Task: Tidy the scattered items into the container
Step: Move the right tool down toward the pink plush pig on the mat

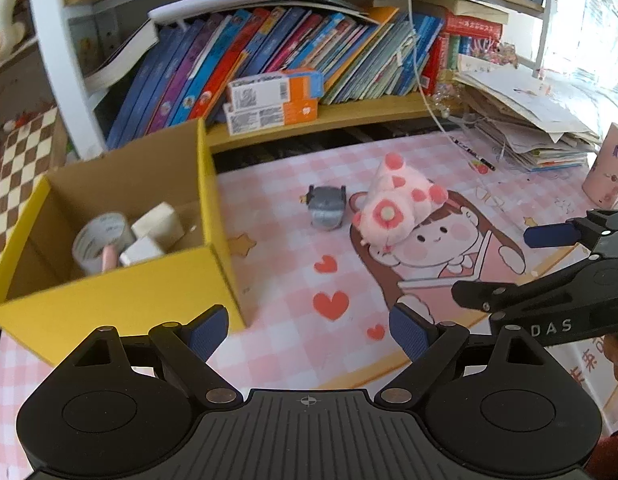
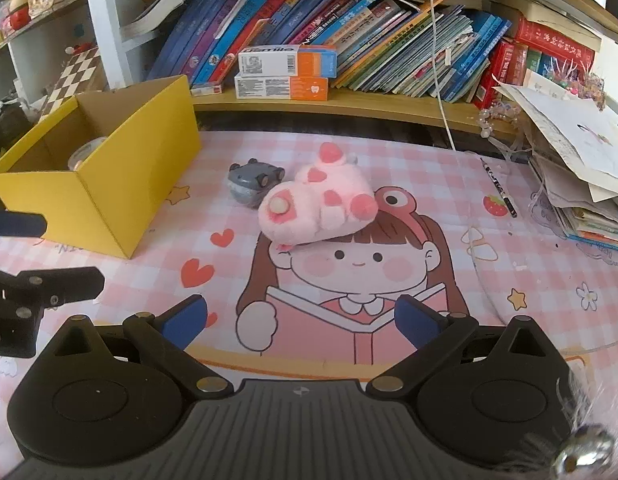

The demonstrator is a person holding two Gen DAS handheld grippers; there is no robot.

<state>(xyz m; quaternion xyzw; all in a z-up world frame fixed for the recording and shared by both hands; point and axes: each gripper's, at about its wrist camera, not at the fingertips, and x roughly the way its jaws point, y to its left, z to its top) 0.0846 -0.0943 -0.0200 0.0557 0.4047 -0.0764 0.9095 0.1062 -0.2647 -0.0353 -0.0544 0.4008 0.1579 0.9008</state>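
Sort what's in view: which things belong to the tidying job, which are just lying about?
Job:
- yellow box
- pink plush
- grey toy
- tape roll, already boxed

Lying about:
- books
- orange cartons
- paper pile
- pencil
- pink cup

Desk mat [image 2: 509, 264]: pink checked, printed with a cartoon girl reading a book, red hearts and small stars.
Books [image 2: 349, 32]: a long row on the wooden shelf along the desk's far edge, most leaning to one side.
Toothpaste boxes [image 2: 285, 72]: two white-and-orange boxes stacked flat on the shelf in front of the books.
White cable [image 2: 439, 80]: hangs down across the books to the desk's far edge.
Paper pile [image 2: 581, 168]: loose sheets and booklets heaped at the desk's far right corner.
Pencil [image 2: 499, 188]: lies on the mat near the paper pile.
Pink cup [image 1: 607, 168]: stands at the right edge.
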